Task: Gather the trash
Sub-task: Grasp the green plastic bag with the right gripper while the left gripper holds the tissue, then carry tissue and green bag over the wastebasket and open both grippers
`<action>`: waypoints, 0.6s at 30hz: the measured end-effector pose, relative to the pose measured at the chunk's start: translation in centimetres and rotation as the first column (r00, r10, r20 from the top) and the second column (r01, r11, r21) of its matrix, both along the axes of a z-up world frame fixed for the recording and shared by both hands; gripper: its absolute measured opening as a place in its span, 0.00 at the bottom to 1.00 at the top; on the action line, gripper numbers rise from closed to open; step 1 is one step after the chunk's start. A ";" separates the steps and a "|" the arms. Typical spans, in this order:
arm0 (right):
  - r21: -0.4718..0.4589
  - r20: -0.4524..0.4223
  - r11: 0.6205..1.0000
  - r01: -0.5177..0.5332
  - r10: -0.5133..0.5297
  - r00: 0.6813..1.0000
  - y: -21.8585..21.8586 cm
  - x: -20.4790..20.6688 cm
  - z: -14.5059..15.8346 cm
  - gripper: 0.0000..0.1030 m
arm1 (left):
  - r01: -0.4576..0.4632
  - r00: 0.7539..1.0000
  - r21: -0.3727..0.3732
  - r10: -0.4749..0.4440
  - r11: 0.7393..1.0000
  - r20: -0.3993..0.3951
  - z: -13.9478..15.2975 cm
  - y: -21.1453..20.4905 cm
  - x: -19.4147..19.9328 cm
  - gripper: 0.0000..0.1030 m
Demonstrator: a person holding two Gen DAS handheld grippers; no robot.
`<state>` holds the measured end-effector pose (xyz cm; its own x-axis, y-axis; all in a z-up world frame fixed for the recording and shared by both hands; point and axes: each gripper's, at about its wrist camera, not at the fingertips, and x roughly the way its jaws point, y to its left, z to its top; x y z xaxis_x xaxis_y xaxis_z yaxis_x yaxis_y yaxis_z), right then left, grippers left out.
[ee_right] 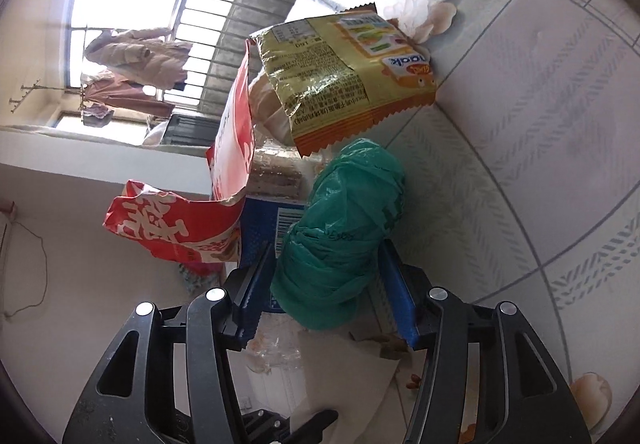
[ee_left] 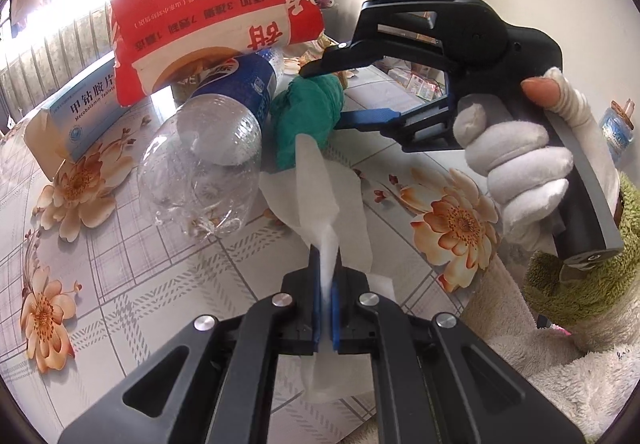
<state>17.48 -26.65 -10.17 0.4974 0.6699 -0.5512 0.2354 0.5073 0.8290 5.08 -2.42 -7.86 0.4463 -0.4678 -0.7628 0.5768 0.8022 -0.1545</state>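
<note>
My left gripper (ee_left: 327,276) is shut on a white tissue (ee_left: 316,188) that trails over the flowered tablecloth (ee_left: 132,276). Behind it lie a clear plastic bottle (ee_left: 208,152) with a blue label, a crumpled green plastic bag (ee_left: 308,124), a red and white paper bag (ee_left: 208,24) and a medicine box (ee_left: 76,116). My right gripper (ee_left: 326,92) is open with its fingers around the green bag (ee_right: 340,228), one above and one below. In the right wrist view (ee_right: 328,276) the bag sits between the blue pads (ee_right: 400,292), with a yellow snack wrapper (ee_right: 344,72) beyond it.
The table edge runs along the lower right, where a gloved hand (ee_left: 516,168) holds the right gripper. A window with railings (ee_right: 160,4) and hanging clothes lies beyond the pile. Small boxes (ee_left: 420,84) sit far back on the right.
</note>
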 end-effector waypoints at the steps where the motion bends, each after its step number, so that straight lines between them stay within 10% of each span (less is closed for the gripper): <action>1: 0.010 -0.001 1.000 -0.003 0.004 1.000 0.1 0.1 -0.2 0.47 | 0.000 1.000 0.000 0.000 1.000 -0.002 0.1 0.0 0.1 0.03; 18: 0.040 0.021 0.996 0.079 -0.080 0.997 -7.6 -5.8 0.6 0.42 | 0.020 1.000 0.020 -0.020 1.000 -0.008 -0.2 -0.7 0.4 0.04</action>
<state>11.67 -34.30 -9.59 0.5622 0.6485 -0.5132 0.2545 0.4547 0.8535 5.48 -3.08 -8.05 0.4308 -0.4613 -0.7757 0.5913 0.7936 -0.1435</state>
